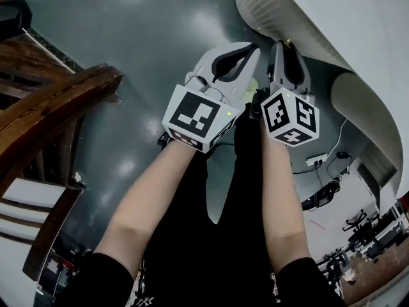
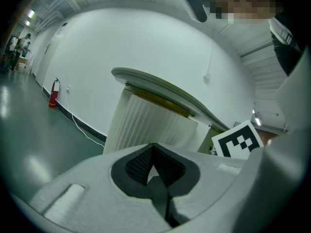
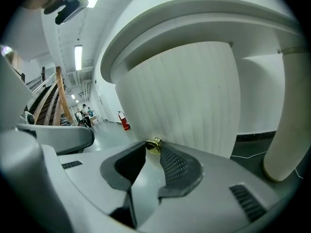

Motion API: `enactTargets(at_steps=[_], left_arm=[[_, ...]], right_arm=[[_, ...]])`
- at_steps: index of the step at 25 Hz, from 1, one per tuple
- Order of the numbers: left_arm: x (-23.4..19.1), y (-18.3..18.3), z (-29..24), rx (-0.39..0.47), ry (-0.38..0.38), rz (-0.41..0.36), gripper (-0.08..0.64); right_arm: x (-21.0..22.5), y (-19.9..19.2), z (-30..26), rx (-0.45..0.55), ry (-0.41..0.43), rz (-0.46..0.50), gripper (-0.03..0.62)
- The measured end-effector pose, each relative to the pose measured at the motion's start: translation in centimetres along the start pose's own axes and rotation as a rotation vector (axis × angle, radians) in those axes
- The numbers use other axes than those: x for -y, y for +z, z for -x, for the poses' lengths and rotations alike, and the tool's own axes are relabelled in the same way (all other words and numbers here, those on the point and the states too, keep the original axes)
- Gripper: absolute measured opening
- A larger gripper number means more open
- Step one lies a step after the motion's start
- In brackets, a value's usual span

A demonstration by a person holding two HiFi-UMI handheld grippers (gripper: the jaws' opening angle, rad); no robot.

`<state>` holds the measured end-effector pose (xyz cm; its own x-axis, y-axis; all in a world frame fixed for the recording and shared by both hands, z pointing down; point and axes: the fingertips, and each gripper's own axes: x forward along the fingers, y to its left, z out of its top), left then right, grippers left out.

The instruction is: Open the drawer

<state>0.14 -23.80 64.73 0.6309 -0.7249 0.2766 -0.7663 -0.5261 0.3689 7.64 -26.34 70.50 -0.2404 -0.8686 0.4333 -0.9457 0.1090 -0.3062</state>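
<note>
1. The drawer (image 3: 194,91) has a white, ribbed, curved front that sits directly under the overhanging white tabletop (image 3: 194,18). No view shows whether it has been pulled out.
2. A small brass knob (image 3: 153,145) projects from the ribbed front, low on the curve.
3. The right tool (image 3: 151,148) is clamped on the knob. The knob sits between the pad tips, and the jaws are held partly apart by it.
4. The left tool (image 2: 153,147) has its jaws closed together with nothing between them. It points at the ribbed front but stands clear of it, just beside the right tool.
5. Each tool carries a marker cube (image 1: 195,117), and both forearms reach forward side by side.
6. The unit stands on a glossy grey floor (image 1: 147,37). A wooden stair rail (image 1: 51,101) stands well to the left.
</note>
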Motion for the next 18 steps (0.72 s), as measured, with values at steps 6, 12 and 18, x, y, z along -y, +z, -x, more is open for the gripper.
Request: enactTargets(at_steps=[6,12,18], left_arm=[[1.2,-0.8,2.7,-0.014,0.001,0.002,0.006],[2.1,-1.3,5.5,-0.024,0.002,0.001,0.006],[3.0,-1.9,7.9,-0.034,0.004,0.001,0.006]], right_arm=[[-1.4,-2.1,2.5,-0.031,0.002,-0.002,0.103],[-3.0,-4.1,4.9,-0.064,0.008,0.000,0.103],[-4.1,-5.8,7.1,-0.087,0.007,0.000,0.103]])
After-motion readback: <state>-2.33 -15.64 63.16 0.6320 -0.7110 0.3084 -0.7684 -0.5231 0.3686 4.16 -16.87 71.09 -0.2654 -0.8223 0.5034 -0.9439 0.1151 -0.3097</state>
